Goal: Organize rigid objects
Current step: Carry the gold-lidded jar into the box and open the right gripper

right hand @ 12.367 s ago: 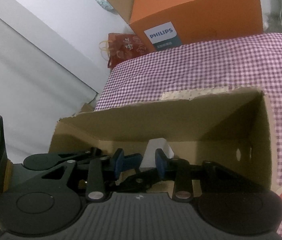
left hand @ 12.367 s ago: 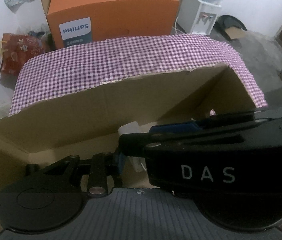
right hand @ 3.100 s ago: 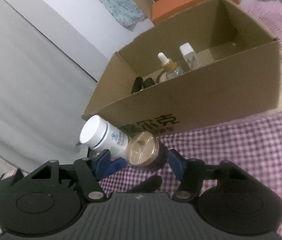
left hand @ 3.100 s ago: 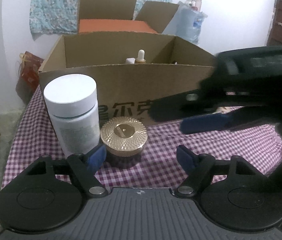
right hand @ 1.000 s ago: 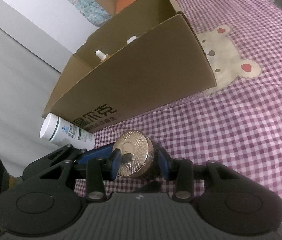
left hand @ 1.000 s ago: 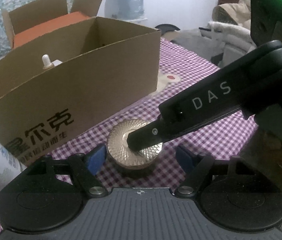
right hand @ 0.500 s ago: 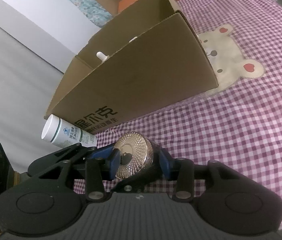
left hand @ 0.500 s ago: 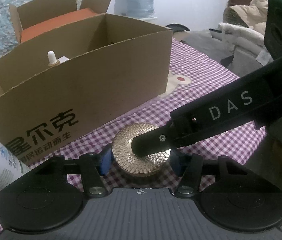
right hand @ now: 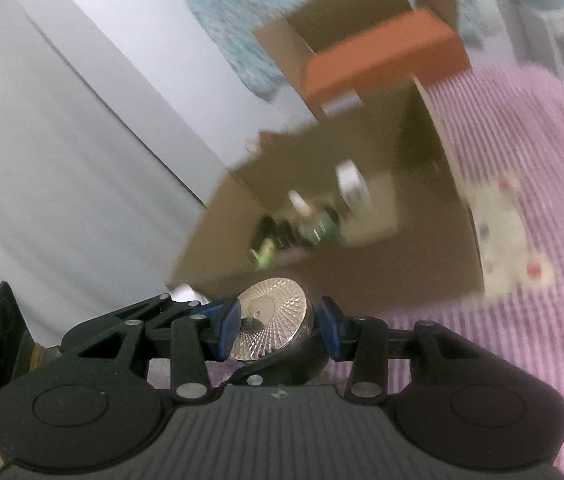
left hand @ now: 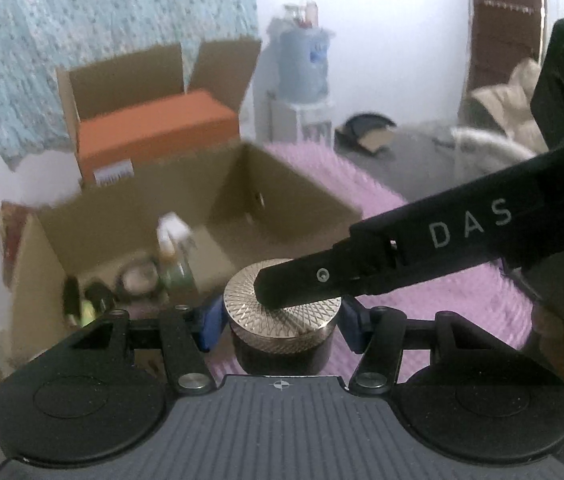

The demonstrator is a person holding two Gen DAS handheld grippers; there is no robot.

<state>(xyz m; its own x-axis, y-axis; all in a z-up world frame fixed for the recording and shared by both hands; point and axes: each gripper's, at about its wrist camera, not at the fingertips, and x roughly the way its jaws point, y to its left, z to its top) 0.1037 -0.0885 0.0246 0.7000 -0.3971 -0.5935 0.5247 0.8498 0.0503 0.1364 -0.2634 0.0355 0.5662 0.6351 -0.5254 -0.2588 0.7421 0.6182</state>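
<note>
**Both claws clamp the gold-lidded jar, box ahead**

Left gripper (left hand: 280,322) pinches the dark body of the gold-lidded jar (left hand: 282,304), and the right gripper (right hand: 278,330) bites it across top and bottom — a double hold, jar clear of the checked cloth (right hand: 521,360). We look to be mid-carry. Next comes the near wall of the cardboard box (left hand: 218,252): over it, then down into free floor. Watch the dropper bottle (left hand: 172,256) and dark tubes (left hand: 82,300) crowding the left end. An orange box (left hand: 154,128) sits behind.
</note>
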